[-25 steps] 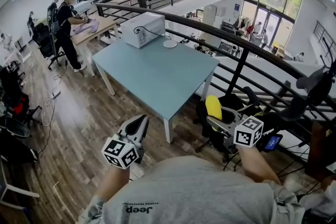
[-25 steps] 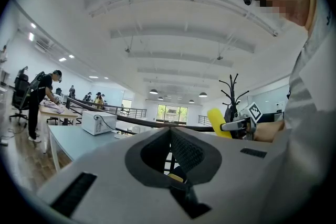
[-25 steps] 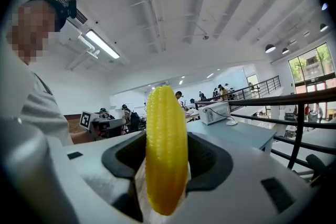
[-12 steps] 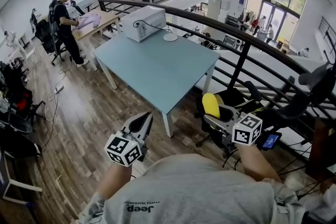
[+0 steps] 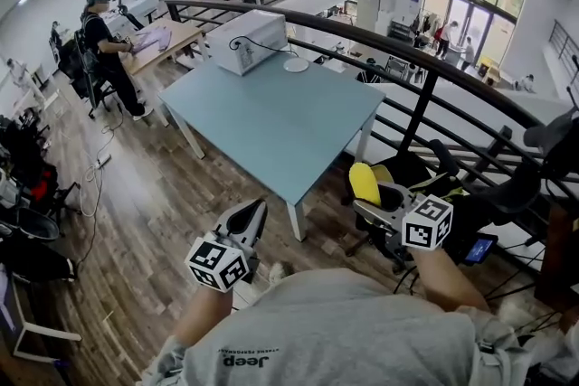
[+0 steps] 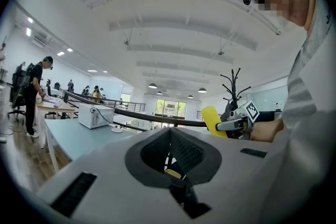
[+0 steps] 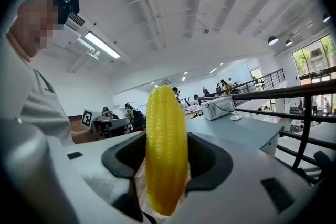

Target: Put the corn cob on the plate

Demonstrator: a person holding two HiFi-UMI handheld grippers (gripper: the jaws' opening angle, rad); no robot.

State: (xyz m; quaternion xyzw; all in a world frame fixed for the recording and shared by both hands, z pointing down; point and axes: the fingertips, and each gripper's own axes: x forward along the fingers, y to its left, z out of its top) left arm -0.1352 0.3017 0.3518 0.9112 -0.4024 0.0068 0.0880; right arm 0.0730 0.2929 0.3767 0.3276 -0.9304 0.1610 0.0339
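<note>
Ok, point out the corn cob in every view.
Head view: corn cob right of centre, in the right gripper.
Left gripper view: right of centre.
Right gripper view: upright, dead centre, between the jaws.
Shared landmark: the white box on the table.

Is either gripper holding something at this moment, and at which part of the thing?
The right gripper holds the corn cob upright by its lower half; the upper end stands free. The left gripper holds nothing.
</note>
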